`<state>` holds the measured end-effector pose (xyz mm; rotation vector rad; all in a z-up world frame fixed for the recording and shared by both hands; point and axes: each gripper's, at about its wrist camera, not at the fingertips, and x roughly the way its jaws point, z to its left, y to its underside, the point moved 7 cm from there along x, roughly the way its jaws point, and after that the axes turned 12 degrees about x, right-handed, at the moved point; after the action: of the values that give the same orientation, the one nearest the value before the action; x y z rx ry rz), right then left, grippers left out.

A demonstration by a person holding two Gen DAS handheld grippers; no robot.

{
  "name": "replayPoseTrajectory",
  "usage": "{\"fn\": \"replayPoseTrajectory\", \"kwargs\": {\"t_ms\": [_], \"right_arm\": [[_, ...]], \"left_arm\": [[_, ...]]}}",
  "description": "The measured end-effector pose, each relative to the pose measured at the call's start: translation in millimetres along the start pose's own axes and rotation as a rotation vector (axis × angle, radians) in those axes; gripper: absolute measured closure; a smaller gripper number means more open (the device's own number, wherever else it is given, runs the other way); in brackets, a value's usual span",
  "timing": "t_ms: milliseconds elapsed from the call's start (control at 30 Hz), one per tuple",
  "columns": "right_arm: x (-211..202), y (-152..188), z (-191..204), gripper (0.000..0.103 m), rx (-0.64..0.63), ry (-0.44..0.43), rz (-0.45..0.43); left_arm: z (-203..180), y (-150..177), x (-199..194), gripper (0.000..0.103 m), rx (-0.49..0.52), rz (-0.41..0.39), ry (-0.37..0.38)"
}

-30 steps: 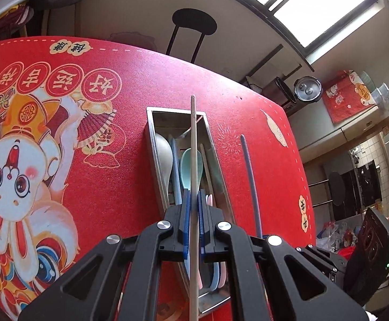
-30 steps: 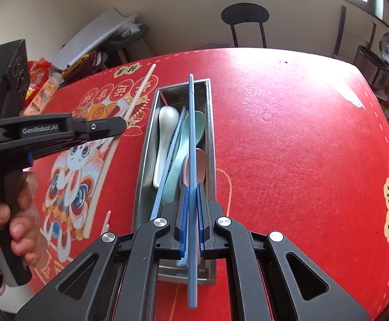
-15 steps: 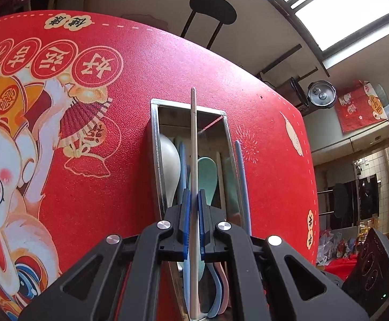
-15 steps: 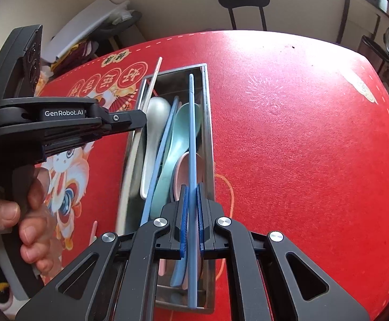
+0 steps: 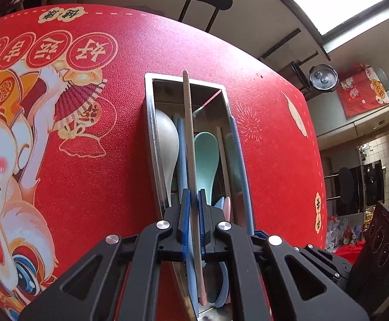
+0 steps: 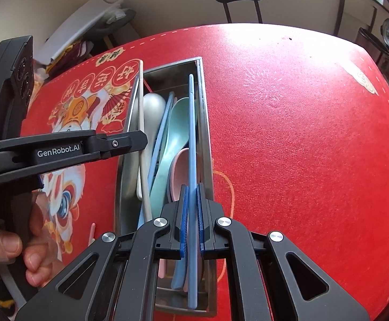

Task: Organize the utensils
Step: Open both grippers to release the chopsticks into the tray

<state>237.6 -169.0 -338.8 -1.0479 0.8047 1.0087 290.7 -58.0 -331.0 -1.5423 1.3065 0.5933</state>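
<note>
Left wrist view: your left gripper [image 5: 192, 200] is clamped on the beige chopstick [image 5: 189, 139], which lies lengthwise over the steel tray [image 5: 148, 99]. Its far tip sits at the tray's far rim, perhaps just past it. Let go like this and that end may catch on the rim, leaving the stick propped rather than lying inside. It also crosses above the white spoon [image 5: 166, 144] and green spoon [image 5: 206, 155] in the tray, so it could rest on them and roll.

Right wrist view: your right gripper [image 6: 192, 195] is pinching the blue chopstick [image 6: 191, 133], which hangs over the tray's right side, close along the right wall [image 6: 204, 123]. Drift further right and it lands on that wall or slides out onto the red tablecloth [image 6: 288, 133]. The left gripper [image 6: 130, 143] is close across the tray; mind a collision.
</note>
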Motion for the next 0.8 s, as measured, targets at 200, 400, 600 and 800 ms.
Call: {"fn": "replayPoseTrajectory", "kwargs": {"t_ms": [200,400,600,800], "right_arm": [[-6.2,-3.0,1.0,0.095,0.022,0.011,-0.019],[-34.1,-1.2,2.1,0.094,0.059,0.010,-0.083],[-69.8,11.5,-7.7,0.040,0.142,-0.003,-0.164],[-87.8,37.7,-15.1,0.016,0.176,-0.017,-0.184]], "left_arm": [[1.1,-5.1,-19.7,0.096,0.037,-0.028,-0.026],[9.4,-2.8,-61.7,0.047,0.089,-0.105,-0.104],[18.5,22.9,-111.4,0.013,0.217,-0.153,-0.204],[40.7,66.7,-144.1,0.006,0.246,-0.149,-0.250]]}}
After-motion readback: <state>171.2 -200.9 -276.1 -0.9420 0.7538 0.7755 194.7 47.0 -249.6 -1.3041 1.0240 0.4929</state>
